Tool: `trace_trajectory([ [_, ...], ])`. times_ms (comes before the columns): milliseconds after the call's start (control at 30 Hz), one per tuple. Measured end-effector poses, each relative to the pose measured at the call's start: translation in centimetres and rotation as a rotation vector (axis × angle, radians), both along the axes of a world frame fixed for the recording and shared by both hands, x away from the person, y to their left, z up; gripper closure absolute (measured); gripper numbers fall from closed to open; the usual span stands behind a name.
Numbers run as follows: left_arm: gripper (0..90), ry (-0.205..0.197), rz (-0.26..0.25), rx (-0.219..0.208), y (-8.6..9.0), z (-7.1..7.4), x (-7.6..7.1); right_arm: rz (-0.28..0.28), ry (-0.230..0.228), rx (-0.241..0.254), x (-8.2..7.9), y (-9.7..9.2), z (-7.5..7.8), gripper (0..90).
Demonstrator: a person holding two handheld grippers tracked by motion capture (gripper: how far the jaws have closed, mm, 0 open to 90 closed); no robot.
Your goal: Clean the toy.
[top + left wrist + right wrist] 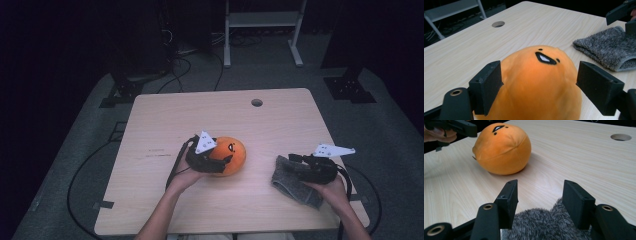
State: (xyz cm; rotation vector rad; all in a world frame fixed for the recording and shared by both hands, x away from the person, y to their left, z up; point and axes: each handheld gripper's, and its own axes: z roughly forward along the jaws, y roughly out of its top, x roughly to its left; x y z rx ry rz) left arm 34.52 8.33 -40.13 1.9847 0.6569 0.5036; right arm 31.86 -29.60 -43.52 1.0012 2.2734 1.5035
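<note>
My left gripper (539,82) has its jaws spread to either side of the orange plush toy (539,82); the pads sit at its flanks without visibly denting the fabric, so I judge this a loose straddle rather than a pinch. I would say they flank it that way to steady it or to line up a grip across its widest part. The toy rests on the wooden table (165,120) near its middle, face turned up and away from me.

My right gripper (540,202) is also spread, jaws apart above the grey fuzzy cloth (544,225), with the nap rising between them and neither pad biting in. The cloth lies near the table's right front corner (295,182), well apart from the toy, likely parked there for its own pick.

Hard to read: in the high view my left hand (182,177) and gripper cover the toy's near side, and my right hand (332,187) hides part of the cloth. I cannot tell whether the cloth is a folded towel or a sock, and its near edge is cut off in the right gripper view
</note>
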Motion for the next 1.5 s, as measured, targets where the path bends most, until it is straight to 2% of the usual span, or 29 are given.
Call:
trace_trajectory([
  [33,18.3,0.001,0.003,-0.012,0.3,0.0,-0.2,0.0,-0.003,-0.006,0.0,0.1,0.0,44.5],
  [233,15.9,0.005,0.015,-0.013,2.1,-0.1,-1.1,0.003,0.003,-0.018,0.0,0.5,-0.1,43.1],
  [367,14.5,0.017,0.026,-0.04,3.2,-0.1,-1.8,0.005,0.01,-0.024,0.0,0.6,-0.3,42.5],
  [433,13.3,0.04,0.003,-0.078,3.5,0.0,-2.3,0.006,0.015,-0.03,0.0,0.6,-0.4,41.7],
  [500,13.3,0.04,-0.013,-0.087,3.5,0.0,-2.6,0.006,0.01,-0.033,0.0,0.7,-0.4,41.7],
  [600,13.2,0.026,-0.029,-0.085,3.7,0.1,-3.4,0.005,0.019,-0.033,0.0,0.7,-0.5,41.7],
  [833,12.1,0.015,-0.023,-0.075,4.0,-0.2,-4.0,0.007,0.018,-0.037,-0.2,0.6,-0.6,41.2],
  [1033,11.7,0.025,-0.008,-0.083,4.9,-1.0,-4.5,0.008,0.018,-0.032,-0.4,0.5,-0.5,41.3],
  [1167,11.7,0.026,0.012,-0.072,5.9,-2.0,-5.0,0.007,0.013,-0.031,-0.5,0.4,-0.5,41.2],
  [1333,11.4,0.035,0.029,-0.105,7.7,-2.9,-5.9,0.011,0.023,-0.039,-0.5,0.6,-0.8,41.3],
  [1433,11.3,0.037,0.031,-0.101,8.1,-3.4,-6.1,0.016,0.023,-0.041,-0.5,0.9,-0.9,41.2],
  [1500,11.3,0.052,0.035,-0.084,8.5,-4.3,-6.1,0.02,0.02,-0.047,-0.7,1.0,-0.9,41.0],
])
